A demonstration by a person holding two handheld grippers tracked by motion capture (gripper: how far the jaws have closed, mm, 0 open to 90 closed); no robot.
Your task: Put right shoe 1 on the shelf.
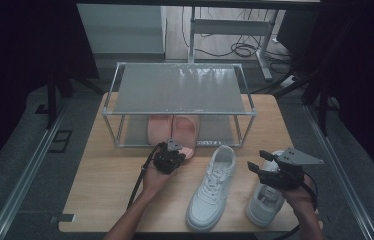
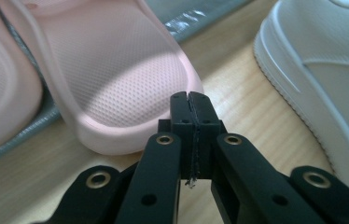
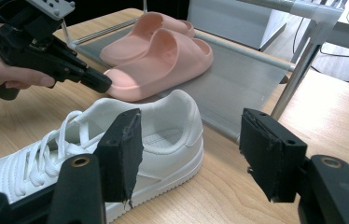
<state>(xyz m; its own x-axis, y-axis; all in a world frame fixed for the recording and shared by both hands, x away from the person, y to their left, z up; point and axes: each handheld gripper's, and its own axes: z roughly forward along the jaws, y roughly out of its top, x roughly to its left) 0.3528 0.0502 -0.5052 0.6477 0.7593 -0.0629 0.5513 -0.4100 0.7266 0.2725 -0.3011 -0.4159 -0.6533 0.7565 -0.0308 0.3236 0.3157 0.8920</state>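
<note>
Slippers nudged onto the rack's bottom shelf, sneakers waiting.

Left gripper (image 1: 169, 159), jaws pressed together, touches the heel of the right pink slipper (image 1: 185, 131) at frame centre; its long axis runs up the frame, toe pointing under the metal rack (image 1: 179, 90). Right gripper (image 1: 265, 167) hovers with jaws wide apart over one white sneaker (image 1: 266, 198), lower right; the other sneaker (image 1: 212, 187) lies just left on the tabletop (image 1: 110, 175). Likely next: clamp a sneaker's heel collar.
</note>
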